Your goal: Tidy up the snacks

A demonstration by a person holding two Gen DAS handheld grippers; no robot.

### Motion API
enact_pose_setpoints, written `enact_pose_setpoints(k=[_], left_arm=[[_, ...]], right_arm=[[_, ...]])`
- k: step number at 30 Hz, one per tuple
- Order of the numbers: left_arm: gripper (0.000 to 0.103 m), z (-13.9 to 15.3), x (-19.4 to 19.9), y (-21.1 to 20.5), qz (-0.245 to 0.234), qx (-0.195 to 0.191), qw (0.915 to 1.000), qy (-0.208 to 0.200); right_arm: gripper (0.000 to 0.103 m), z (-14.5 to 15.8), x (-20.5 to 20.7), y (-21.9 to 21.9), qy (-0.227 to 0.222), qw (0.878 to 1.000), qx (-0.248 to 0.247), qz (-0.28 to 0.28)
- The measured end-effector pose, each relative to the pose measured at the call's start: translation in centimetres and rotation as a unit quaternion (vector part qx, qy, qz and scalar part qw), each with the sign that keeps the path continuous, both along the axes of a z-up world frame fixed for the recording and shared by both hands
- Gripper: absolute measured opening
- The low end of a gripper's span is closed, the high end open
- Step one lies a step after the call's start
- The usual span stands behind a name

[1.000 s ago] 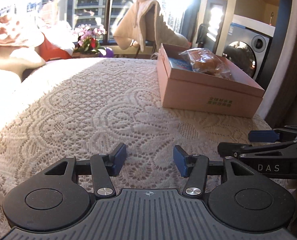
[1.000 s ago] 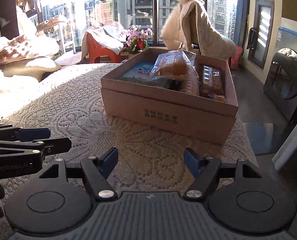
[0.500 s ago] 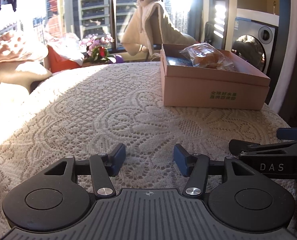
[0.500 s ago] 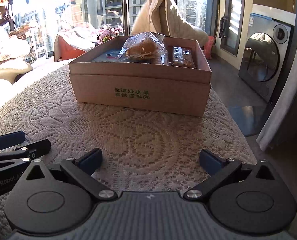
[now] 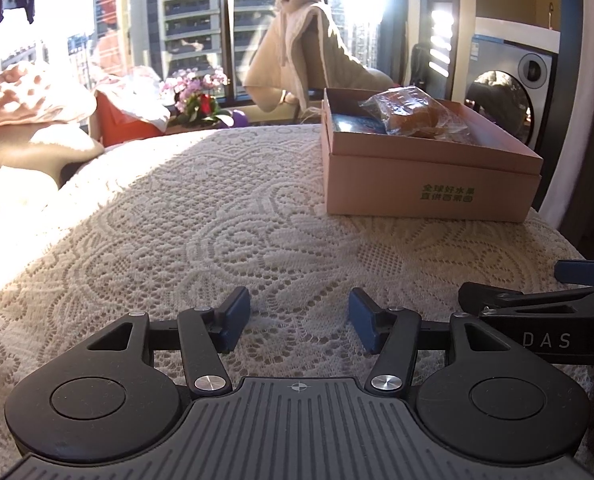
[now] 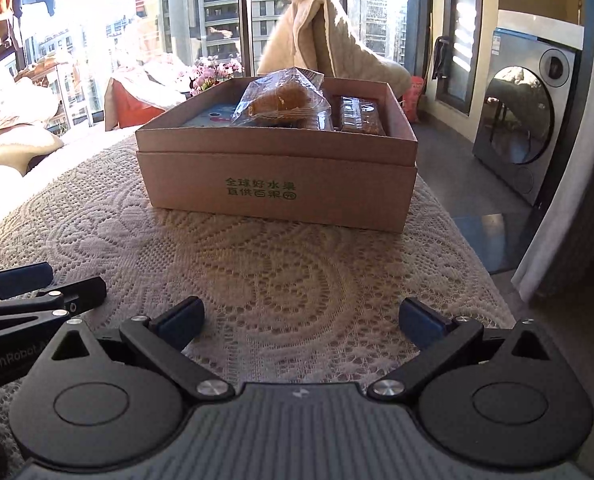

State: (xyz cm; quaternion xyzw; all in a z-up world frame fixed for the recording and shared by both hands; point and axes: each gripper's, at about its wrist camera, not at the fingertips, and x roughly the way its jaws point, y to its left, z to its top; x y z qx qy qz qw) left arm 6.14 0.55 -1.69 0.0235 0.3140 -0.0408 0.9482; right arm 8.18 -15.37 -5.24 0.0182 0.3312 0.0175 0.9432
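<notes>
L wrist view: left tongs [image 5: 299, 322] low over lace-covered bench [image 5: 201, 220], pads apart, nothing between them. Level pose, pointing fwd along the cloth. Cardboard box [image 5: 429, 188] sits well ahead and to the R, near the bench's far R edge. Bagged pastry [image 5: 413, 114] pokes above the box rim; blue packet [image 5: 353, 122] beside it, deeper in. Right tongs' side profile visible at R edge, just beside the left unit, about the same height. No loose snacks on the cloth in this view.

R wrist view: right tongs [image 6: 301, 318] spread wide, empty, aimed nearly square at the box [image 6: 277, 196] front wall. Box holds 3 visible items: blue packet [image 6: 213, 116] at L, bagged pastry [image 6: 283, 100] in the middle riding highest, dark wrapped bar pack [image 6: 357, 114] along the R wall. Pastry bag sits atop others, prob. because it is bulky and soft, so not wedged. Left tongs seen at L edge, alongside.

Judgement: all snacks seen are inside the box, so task looks near done or done; both units parked low, level and side by side w/ pads apart, consistent w/ a resting pose. Far box corners hidden, can't confirm contents there.
</notes>
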Motion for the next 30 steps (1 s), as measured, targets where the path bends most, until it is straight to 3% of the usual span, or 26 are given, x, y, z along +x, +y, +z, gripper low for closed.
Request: enact_pose_setpoints(k=[30], left_arm=[[0.06, -0.02, -0.08, 0.16, 0.0, -0.004, 1.0, 0.0]], right_arm=[[0.103, 0.03, 0.0, 0.02, 0.0, 1.0, 0.0, 0.0]])
